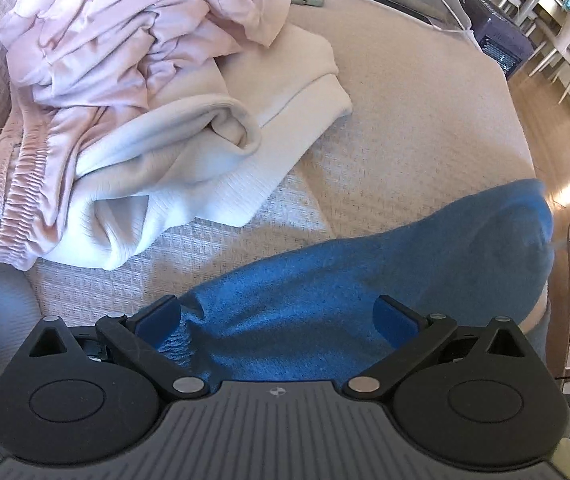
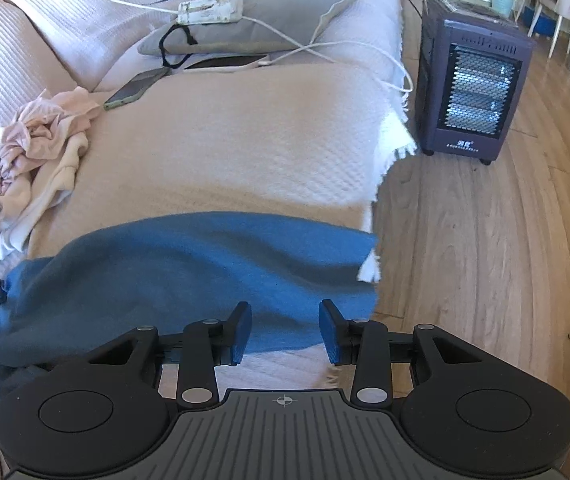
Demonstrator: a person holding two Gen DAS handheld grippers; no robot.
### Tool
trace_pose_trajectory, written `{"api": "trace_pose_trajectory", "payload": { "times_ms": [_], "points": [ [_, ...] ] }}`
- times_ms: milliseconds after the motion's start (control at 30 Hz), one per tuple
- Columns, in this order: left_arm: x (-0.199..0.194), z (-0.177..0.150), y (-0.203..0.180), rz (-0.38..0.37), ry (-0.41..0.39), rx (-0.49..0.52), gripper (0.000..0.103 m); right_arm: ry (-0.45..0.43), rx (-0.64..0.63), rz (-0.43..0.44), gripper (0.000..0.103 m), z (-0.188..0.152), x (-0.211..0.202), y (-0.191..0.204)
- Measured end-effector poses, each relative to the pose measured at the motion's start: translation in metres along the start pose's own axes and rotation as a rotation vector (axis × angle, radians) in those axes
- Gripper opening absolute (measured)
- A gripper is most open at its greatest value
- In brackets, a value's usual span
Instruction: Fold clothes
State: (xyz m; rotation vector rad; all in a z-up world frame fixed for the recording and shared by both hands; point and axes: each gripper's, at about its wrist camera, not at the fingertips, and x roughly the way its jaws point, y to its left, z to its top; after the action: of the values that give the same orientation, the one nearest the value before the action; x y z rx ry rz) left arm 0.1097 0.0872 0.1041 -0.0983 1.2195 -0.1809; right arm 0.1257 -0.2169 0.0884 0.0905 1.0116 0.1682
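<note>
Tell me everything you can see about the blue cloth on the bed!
The blue cloth is soft, fuzzy-looking fabric, like fleece or knit, in one plain colour. It lies rumpled in loose waves across the near part of the beige bed cover, reaching the bed's edge by the wooden floor. Both grippers hover over it with jaws apart, not pinching it. A stitched hem shows at one end.

The blue garment [image 2: 189,264] is seen as a soft, matt, slightly fuzzy knit cloth. The bed cover [image 2: 245,148] is shown as a matt woven cloth with a waffle texture and a frayed fringe. A faint satin sheen is carried by the crumpled pink garment [image 1: 125,28], while the cream garment [image 1: 189,152] looks thick and fleecy. The floor [image 2: 485,240] is made of smooth, lightly glossy wood. The tongs [image 2: 285,330] are of matt black plastic with blue pads and dull metal pins.
</note>
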Motion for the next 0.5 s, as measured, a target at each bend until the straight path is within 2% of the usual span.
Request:
{"api": "trace_pose_trajectory", "payload": {
  "times_ms": [67,133,200,300,367,400,500],
  "points": [
    [0.001,0.001,0.002,-0.001,0.009,0.001,0.103,0.003,-0.007,-0.009,0.038,0.004,0.001,-0.003],
    [0.059,-0.024,-0.01,0.003,0.02,0.005,0.103,0.009,-0.027,-0.015,0.038,0.009,0.005,-0.003],
    [0.071,-0.025,-0.015,0.014,0.033,0.013,0.103,0.017,-0.036,-0.007,0.038,0.016,0.012,-0.002],
    [0.072,-0.026,-0.01,0.03,0.039,0.008,0.103,0.031,-0.037,0.032,0.038,0.027,0.024,0.001],
    [0.073,-0.025,-0.003,0.033,0.036,-0.015,0.103,0.039,-0.049,0.051,0.042,0.034,0.032,0.005],
    [0.074,-0.022,0.003,0.037,0.035,-0.025,0.103,0.045,-0.051,0.052,0.047,0.038,0.036,0.007],
    [0.075,-0.02,0.013,0.042,0.041,-0.046,0.103,0.053,-0.031,0.072,0.048,0.049,0.047,0.007]
  ]
}}
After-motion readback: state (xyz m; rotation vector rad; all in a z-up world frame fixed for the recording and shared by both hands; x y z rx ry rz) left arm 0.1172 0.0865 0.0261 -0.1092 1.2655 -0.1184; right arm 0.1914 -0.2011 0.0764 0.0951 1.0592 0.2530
